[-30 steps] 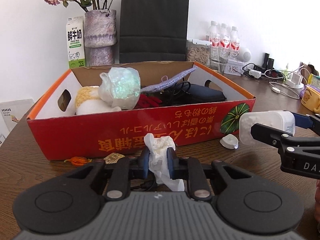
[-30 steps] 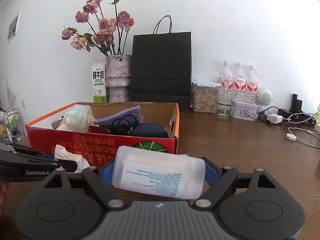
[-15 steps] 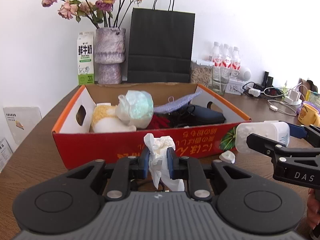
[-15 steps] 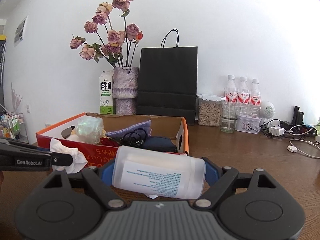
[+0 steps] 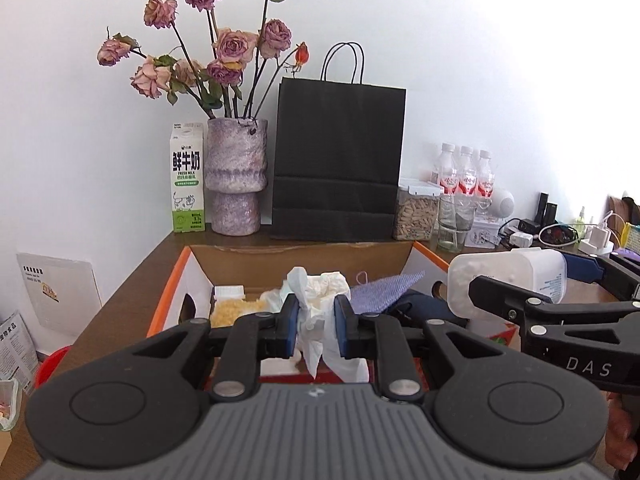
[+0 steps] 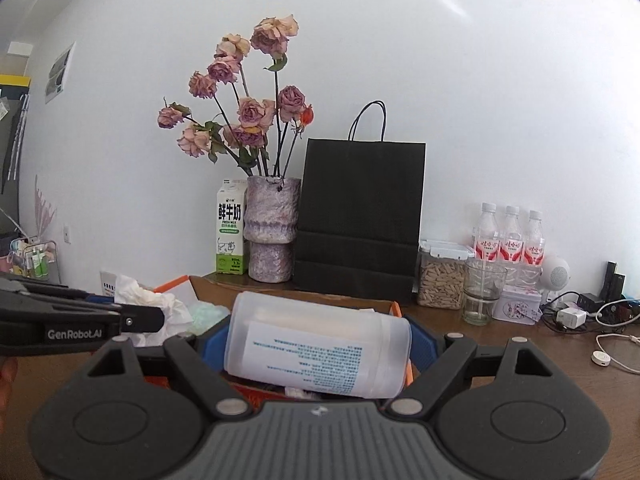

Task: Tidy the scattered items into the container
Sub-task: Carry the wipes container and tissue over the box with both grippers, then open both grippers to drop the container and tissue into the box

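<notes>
Above near box (image 5: 172, 280) edge: left gripper (image 5: 316, 330) clamping tissue (image 5: 320, 320), right gripper (image 6: 316, 346) clamping bottle (image 6: 316, 348); next, forward, then release.

**Readable lettering in both views**

The milk carton (image 5: 187, 178), left of centre beside the vase, carries large Chinese characters 鲜牛奶 with "FRESH MILK" beneath. At the right edge of the left wrist view, the right gripper (image 5: 520, 280) bears "DAS". At the left edge of the right wrist view, the left gripper (image 6: 132, 312) bears "GenRobot.AI". The label on the white plastic jar (image 6: 320, 350) is printed too small to read.
</notes>
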`<state>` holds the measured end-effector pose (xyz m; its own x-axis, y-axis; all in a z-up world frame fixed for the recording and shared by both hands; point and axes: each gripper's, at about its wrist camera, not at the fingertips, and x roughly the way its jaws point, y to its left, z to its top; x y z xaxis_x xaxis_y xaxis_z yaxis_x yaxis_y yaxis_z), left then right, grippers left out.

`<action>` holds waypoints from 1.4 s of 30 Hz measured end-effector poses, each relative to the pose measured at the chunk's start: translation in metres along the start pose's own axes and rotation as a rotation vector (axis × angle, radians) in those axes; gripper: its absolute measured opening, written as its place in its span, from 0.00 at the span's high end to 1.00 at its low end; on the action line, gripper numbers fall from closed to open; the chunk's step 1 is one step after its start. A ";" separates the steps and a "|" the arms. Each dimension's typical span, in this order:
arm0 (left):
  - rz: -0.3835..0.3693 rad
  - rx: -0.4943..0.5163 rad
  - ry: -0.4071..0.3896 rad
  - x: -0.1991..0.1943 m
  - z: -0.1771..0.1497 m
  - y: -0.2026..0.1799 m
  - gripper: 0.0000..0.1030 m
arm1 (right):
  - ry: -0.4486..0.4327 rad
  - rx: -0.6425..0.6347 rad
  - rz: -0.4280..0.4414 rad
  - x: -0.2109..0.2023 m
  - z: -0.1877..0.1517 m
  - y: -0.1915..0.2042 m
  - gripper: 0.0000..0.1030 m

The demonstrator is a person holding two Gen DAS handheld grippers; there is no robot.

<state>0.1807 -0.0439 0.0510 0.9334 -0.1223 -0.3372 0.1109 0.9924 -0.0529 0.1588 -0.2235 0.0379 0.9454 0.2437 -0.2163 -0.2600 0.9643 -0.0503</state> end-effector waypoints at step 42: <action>0.198 -0.063 -0.067 0.096 0.019 0.046 0.00 | 0.090 0.071 -0.065 0.128 0.009 -0.009 0.00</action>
<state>0.2818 -0.0099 0.0341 0.9557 0.0777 -0.2840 -0.0960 0.9941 -0.0513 0.2838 -0.2002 0.0193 0.9375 0.1734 -0.3016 -0.1815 0.9834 0.0011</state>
